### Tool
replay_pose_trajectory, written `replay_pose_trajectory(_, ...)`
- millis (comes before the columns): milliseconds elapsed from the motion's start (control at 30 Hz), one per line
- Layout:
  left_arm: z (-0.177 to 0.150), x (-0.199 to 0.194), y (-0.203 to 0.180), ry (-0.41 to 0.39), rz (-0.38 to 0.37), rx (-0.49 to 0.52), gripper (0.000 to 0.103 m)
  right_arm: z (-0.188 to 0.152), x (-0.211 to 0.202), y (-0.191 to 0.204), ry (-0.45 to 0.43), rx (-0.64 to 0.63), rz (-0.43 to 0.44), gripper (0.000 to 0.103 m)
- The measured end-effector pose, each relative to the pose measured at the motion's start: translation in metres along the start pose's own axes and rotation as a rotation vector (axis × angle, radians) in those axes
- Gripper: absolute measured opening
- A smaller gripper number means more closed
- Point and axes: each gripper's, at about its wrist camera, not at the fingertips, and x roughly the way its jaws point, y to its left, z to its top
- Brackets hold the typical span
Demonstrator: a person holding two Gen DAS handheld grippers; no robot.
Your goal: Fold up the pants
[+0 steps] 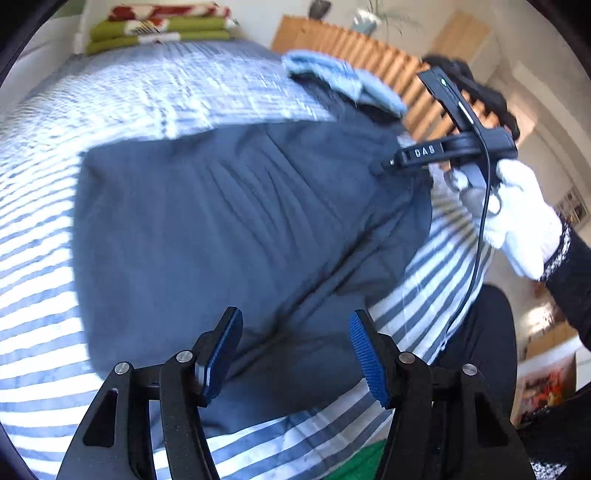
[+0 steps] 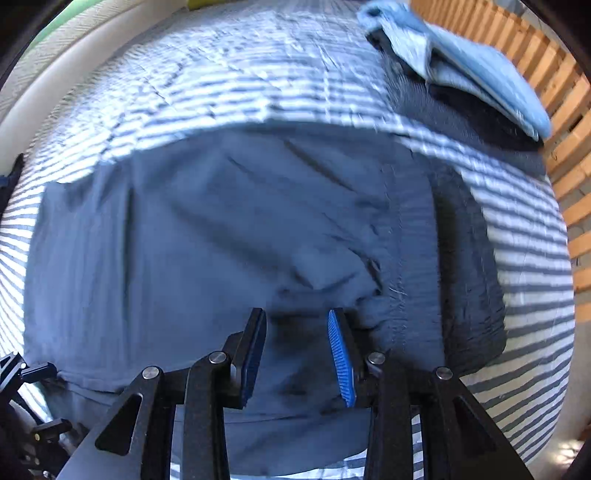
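Observation:
Dark blue-grey pants (image 1: 240,221) lie folded into a broad rectangle on a blue-and-white striped bed cover (image 1: 110,110). My left gripper (image 1: 295,321) hovers open over the pants' near edge, nothing between its blue pads. A white-gloved hand (image 1: 517,218) holds my right gripper (image 1: 384,164) over the pants' far right corner. In the right wrist view the pants (image 2: 221,229) fill the middle of the striped cover (image 2: 221,74). There my right gripper (image 2: 295,317) is open just above the cloth, its pads apart and empty.
A folded light blue garment (image 1: 343,81) (image 2: 461,62) rests on darker clothes at the bed's far right. Green and red folded blankets (image 1: 159,29) are stacked at the back. A wooden slatted panel (image 1: 369,51) (image 2: 554,92) runs along the right side.

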Motion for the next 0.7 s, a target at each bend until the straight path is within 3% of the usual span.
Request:
replay_pose_trajectory(100, -0.002, -0.025, 0.022, -0.087, 0.088, -0.064, 0.064, 0.023, -0.025, 0.043, -0.053, -0.07, 0.103, 0.032)
replay_pose_trajectory(200, -0.012, -0.02, 0.045, -0.052, 0.117, -0.121, 0.063, 0.052, -0.03, 0.099, -0.067, -0.157, 0.217, 0.032)
replay_pose_trajectory(400, -0.032, -0.012, 0.072, -0.015, 0.091, -0.173, 0.063, 0.1, 0.039, 0.197, 0.1, -0.208, 0.386, 0.032)
replay_pose_trajectory(467, -0.039, -0.008, 0.075, -0.006, 0.08, -0.187, 0.063, 0.102, 0.061, 0.206, 0.127, -0.209, 0.366, 0.032)
replay_pose_trajectory(533, -0.046, -0.013, 0.077, -0.015, 0.073, -0.19, 0.063, 0.112, 0.079, 0.212, 0.109, -0.201, 0.256, 0.032)
replay_pose_trajectory(700, -0.056, -0.044, 0.091, -0.096, 0.052, -0.298, 0.064, 0.117, 0.059, 0.205, 0.1, -0.104, 0.304, 0.033)
